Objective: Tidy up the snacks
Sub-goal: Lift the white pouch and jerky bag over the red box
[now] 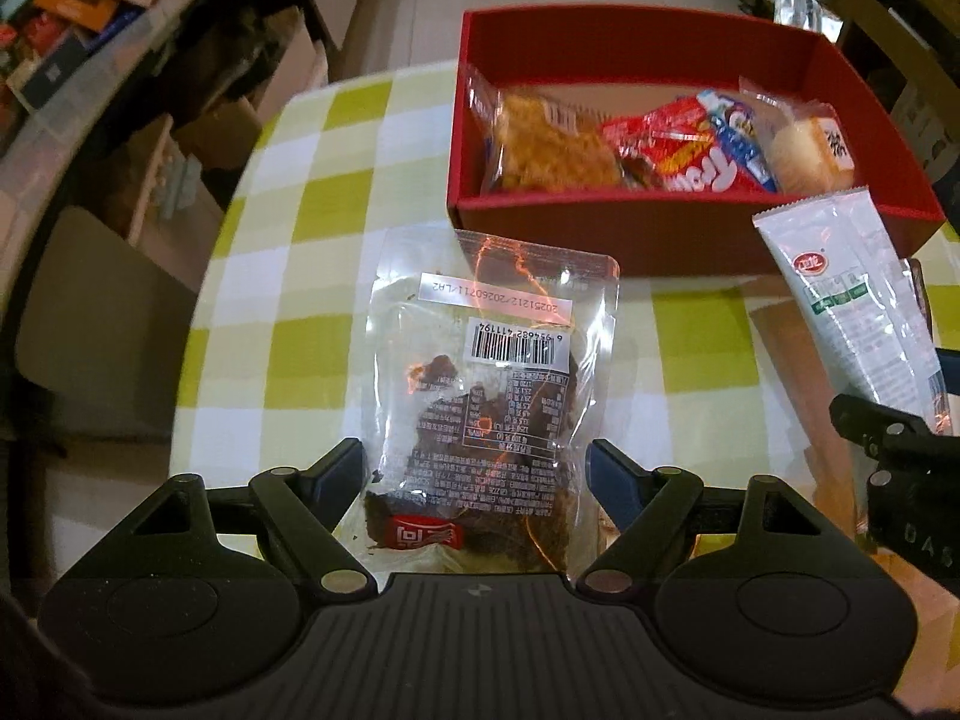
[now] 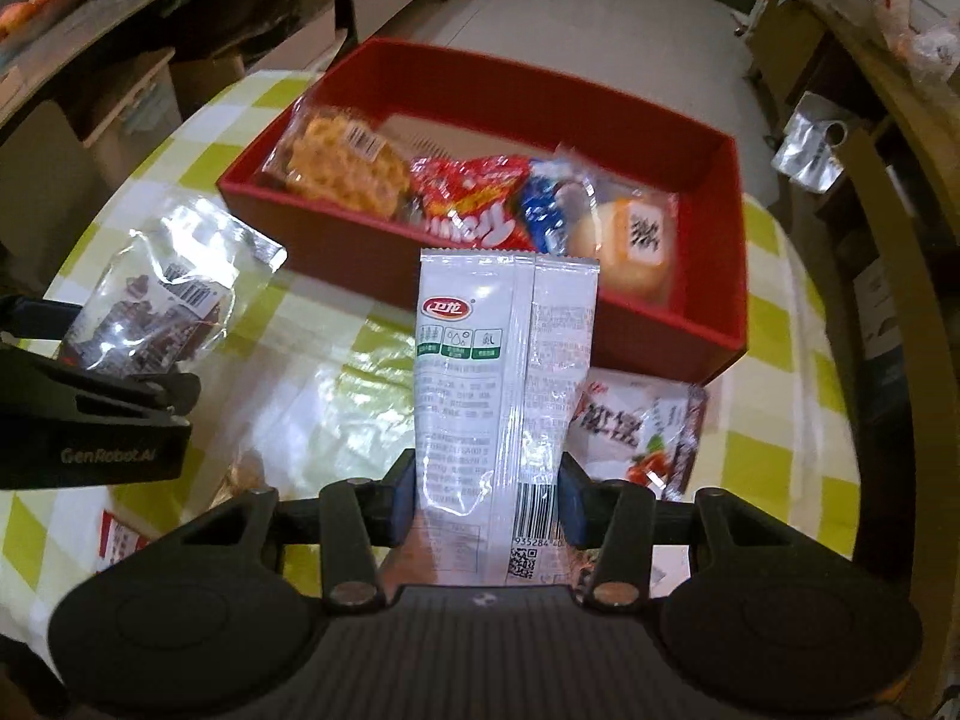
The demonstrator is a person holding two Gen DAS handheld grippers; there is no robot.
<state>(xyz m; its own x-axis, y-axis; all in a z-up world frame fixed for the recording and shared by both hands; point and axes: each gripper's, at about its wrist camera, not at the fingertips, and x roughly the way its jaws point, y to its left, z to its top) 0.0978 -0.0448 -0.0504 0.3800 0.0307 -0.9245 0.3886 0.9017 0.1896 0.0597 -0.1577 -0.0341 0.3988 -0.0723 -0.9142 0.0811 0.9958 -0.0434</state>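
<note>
The left tongs (image 1: 477,468) are clamped on a clear packet of dark dried meat (image 1: 492,378), their blue pads pressed against its two side edges near the bottom of the left wrist view. The packet stands up through the centre of that frame, barcode label facing the camera, above the green-and-white checked tabletop (image 1: 300,276).

The right tongs (image 2: 489,492) grip a long white sachet (image 2: 498,360) with a red logo and green icons. The pads pinch its lower part at the bottom centre of the right wrist view, and the sachet rises up the middle of the frame so that its top edge overlaps the near wall of the red box (image 2: 660,330). In the left wrist view this same sachet shows at the right edge, slanting, and the meat packet shows at the left of the right wrist view.

The red box fills the upper middle of both frames. Along its near side lie a bag of golden lattice crackers (image 2: 342,171), a crumpled red packet (image 2: 468,198), a blue-and-white wrapper (image 2: 546,210) and a wrapped pale bun (image 2: 630,240) bearing a black-and-white label. Its far half is bare cardboard.

On the tabletop just below the box's lower right corner lies a white and red-brown snack packet (image 2: 642,426). Another red-and-white wrapper (image 2: 123,540) peeks out at the lower left.
</note>
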